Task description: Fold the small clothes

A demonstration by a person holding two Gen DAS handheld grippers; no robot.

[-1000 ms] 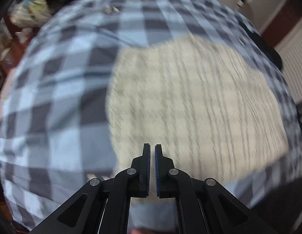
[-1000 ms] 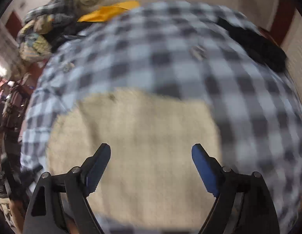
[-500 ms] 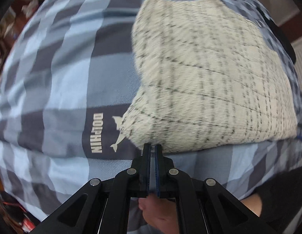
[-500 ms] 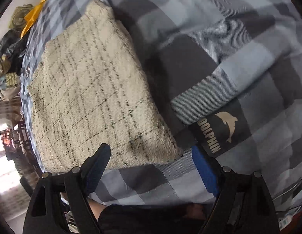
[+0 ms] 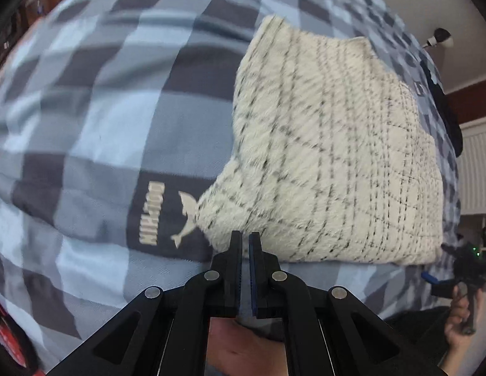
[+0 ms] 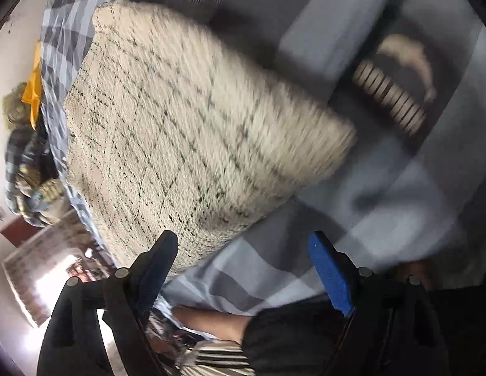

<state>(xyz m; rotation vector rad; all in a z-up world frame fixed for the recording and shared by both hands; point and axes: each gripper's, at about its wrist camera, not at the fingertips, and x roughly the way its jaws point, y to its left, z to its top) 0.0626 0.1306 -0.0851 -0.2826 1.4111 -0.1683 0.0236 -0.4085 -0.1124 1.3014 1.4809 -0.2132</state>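
A cream fuzzy garment [image 5: 330,156] with thin dark grid lines lies folded flat on a blue-grey checked bedcover [image 5: 117,109]. My left gripper [image 5: 245,238] is shut with nothing between its jaws, just short of the garment's near edge. In the right wrist view the same garment [image 6: 186,131] fills the middle, blurred. My right gripper [image 6: 243,247] is open and empty, its jaws standing wide at the garment's near corner, over the bedcover [image 6: 399,188].
A DOLPHIN logo patch [image 5: 167,216] is printed on the bedcover beside the garment. A pile of clothes [image 6: 26,156] and a yellow item [image 6: 34,91] lie at the bed's far end. A dark garment [image 5: 446,116] lies near the right edge.
Both grippers have pulled back and turned; the garment now lies a little further from the left gripper. The right view has rolled and come closer to the garment's corner. Jaw states are unchanged.
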